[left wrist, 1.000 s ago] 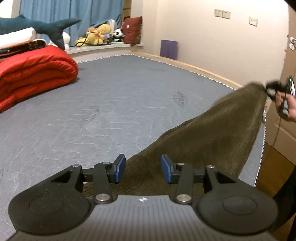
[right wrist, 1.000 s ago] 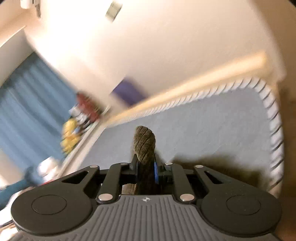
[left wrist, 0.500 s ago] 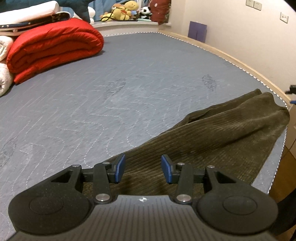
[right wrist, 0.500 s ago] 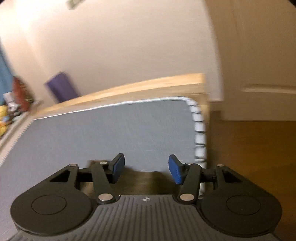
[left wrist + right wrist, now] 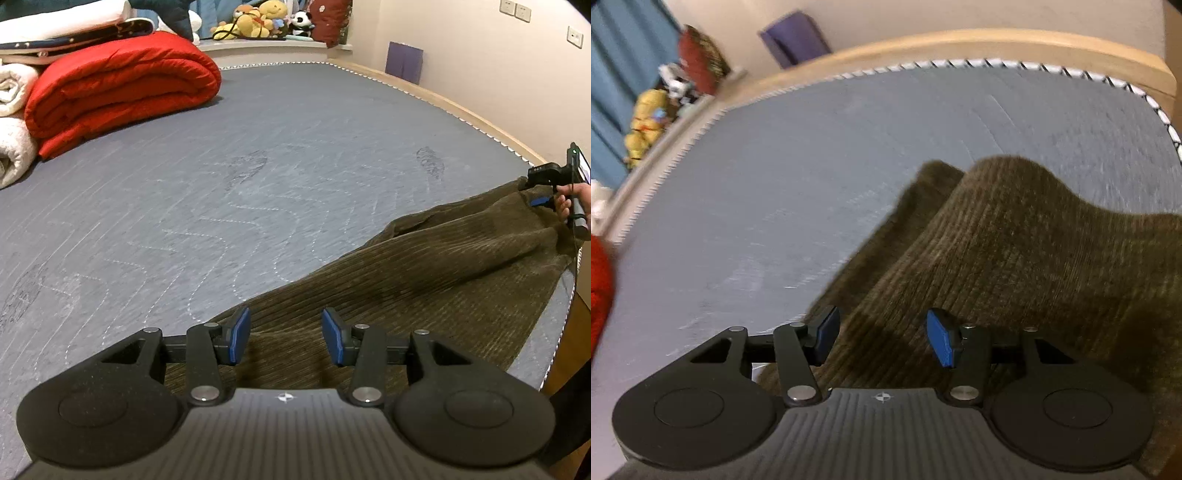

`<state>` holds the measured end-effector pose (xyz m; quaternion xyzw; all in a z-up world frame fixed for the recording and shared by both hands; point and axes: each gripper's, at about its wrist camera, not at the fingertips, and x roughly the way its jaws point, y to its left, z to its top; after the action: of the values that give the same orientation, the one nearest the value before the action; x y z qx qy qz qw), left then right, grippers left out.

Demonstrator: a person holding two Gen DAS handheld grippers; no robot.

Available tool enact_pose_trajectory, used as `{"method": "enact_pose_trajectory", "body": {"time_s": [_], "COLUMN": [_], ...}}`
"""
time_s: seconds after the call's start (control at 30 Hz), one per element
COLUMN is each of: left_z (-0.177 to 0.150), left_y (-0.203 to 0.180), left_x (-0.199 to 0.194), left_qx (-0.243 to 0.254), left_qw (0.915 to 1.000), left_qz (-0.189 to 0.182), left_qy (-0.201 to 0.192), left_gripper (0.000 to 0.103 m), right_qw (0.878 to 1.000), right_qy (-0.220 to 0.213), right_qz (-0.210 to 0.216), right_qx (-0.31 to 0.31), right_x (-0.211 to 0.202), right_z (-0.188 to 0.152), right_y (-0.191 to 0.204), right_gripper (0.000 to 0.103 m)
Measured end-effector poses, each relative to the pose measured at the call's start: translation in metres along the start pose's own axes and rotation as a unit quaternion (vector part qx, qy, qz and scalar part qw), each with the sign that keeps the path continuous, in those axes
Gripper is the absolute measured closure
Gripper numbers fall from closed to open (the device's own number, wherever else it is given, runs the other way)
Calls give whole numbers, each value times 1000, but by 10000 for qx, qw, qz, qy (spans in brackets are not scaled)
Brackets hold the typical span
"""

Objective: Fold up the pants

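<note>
Dark olive corduroy pants (image 5: 424,280) lie along the near right edge of the grey mattress (image 5: 258,166). My left gripper (image 5: 284,341) is open, just above one end of the pants, holding nothing. My right gripper (image 5: 882,341) is open over the other end of the pants (image 5: 1015,258), which bunch up in ridges in front of it. The right gripper also shows in the left wrist view (image 5: 546,188) at the far right, held by a hand, over the far end of the cloth.
A rolled red quilt (image 5: 118,88) and white bedding (image 5: 14,147) sit at the mattress's far left. Stuffed toys (image 5: 258,22) line the sill behind. The mattress edge (image 5: 565,317) and wooden floor are close on the right. A wooden bed frame (image 5: 960,44) borders the far side.
The right gripper let go of the raised pants end and opened; the pants dropped flat on the mattress. The right gripper then came back down over that end. The left gripper stayed open.
</note>
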<state>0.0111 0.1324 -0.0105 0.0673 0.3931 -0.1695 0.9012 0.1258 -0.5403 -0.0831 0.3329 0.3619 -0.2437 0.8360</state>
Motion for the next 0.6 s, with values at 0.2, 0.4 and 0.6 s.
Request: {"method": "enact_pose_trajectory", "body": {"time_s": [0.2, 0.4, 0.6], "left_z": [-5, -4, -2], "left_y": [4, 9, 11], "left_x": [7, 11, 9], "left_qx": [94, 97, 57], "left_qw": [9999, 9999, 10000], "left_qz": [29, 44, 40], "left_qy": [99, 108, 20], "left_gripper": [54, 54, 54], "right_qw": [9930, 9821, 9892], "right_qy": [-202, -388, -1088], "right_qz": [-737, -1229, -894], "right_qx": [-900, -1371, -402], "right_x": [17, 21, -30], "right_z": [-10, -13, 8], "right_y": [38, 48, 42], "right_gripper": [46, 84, 95]}}
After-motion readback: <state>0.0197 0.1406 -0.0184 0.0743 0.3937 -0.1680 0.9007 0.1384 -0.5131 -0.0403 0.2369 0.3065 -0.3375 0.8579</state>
